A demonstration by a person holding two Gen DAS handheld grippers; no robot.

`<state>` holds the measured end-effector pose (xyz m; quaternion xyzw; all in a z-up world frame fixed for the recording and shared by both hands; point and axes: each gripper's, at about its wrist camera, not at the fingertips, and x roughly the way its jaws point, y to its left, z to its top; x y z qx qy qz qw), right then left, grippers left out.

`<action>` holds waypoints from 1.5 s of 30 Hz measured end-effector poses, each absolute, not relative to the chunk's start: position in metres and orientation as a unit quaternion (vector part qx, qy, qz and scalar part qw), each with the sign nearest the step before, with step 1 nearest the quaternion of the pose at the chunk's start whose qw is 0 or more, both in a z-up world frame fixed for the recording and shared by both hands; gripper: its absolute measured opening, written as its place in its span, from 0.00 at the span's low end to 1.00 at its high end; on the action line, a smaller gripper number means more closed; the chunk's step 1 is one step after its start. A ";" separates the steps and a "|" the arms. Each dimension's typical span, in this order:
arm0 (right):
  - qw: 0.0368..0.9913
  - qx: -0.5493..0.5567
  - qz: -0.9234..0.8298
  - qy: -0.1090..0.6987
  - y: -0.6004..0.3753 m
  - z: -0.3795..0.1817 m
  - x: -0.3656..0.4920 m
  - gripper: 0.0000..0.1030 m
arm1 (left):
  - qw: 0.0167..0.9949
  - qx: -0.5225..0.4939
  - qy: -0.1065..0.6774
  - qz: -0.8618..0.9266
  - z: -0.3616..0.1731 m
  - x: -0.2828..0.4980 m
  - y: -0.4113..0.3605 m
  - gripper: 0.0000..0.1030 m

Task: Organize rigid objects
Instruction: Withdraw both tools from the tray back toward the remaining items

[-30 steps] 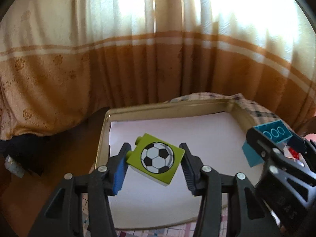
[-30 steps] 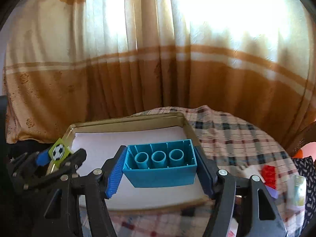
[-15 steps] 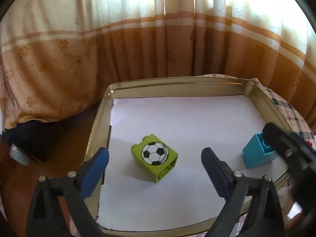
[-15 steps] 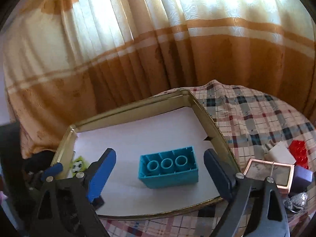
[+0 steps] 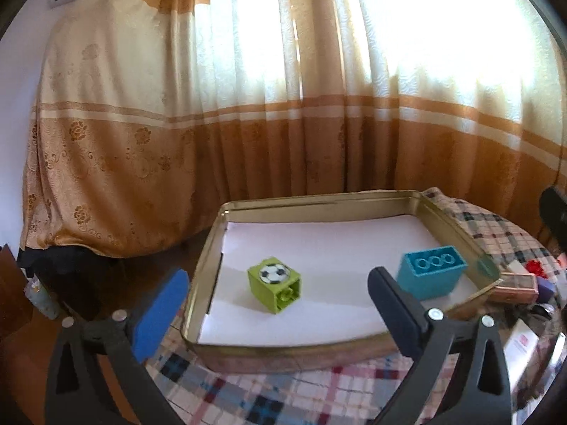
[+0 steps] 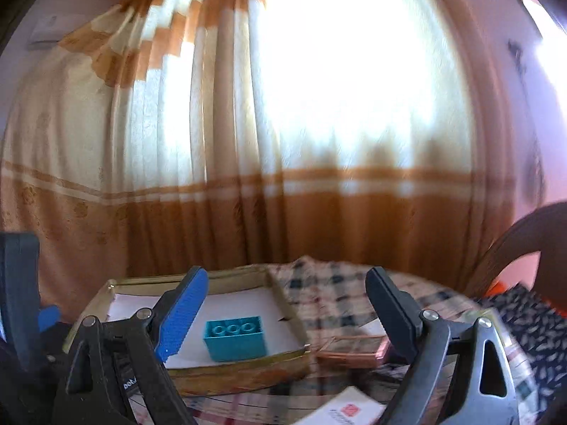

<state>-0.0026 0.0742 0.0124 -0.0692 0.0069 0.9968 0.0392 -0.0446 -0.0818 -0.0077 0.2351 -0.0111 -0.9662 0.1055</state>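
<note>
A gold metal tray (image 5: 203, 269) lined with white paper sits on a plaid tablecloth. A green block with a football picture (image 5: 274, 284) lies in it left of centre. A teal brick with three holes (image 5: 430, 274) lies near the tray's right wall; it also shows in the right wrist view (image 6: 235, 337) inside the tray (image 6: 283, 299). My left gripper (image 5: 276, 313) is open and empty, back from the tray's near edge. My right gripper (image 6: 287, 313) is open and empty, raised and behind the tray.
A copper-framed flat box (image 6: 354, 349) lies right of the tray, also seen in the left wrist view (image 5: 517, 283). Small red and purple items (image 5: 538, 272) lie beyond it. A white card (image 6: 347, 411) lies near the front. A curtain hangs behind the table.
Both grippers opened and let go of their blocks inside the tray, then pulled back and up. The green block and teal brick now rest on the paper.
</note>
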 end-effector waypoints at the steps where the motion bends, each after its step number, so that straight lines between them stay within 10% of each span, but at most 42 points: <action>1: 0.039 -0.073 0.997 -0.007 0.073 0.008 0.000 0.91 | 0.105 0.235 -0.013 -0.966 -0.007 -0.042 -0.080 1.00; 25: 0.146 0.068 0.985 0.059 0.130 0.021 0.063 0.97 | 0.064 0.214 -0.100 -0.970 -0.013 -0.008 -0.023 1.00; 45: 0.191 -0.098 0.968 0.126 0.228 0.005 0.064 0.97 | 0.006 0.238 -0.116 -0.964 -0.019 0.001 0.004 1.00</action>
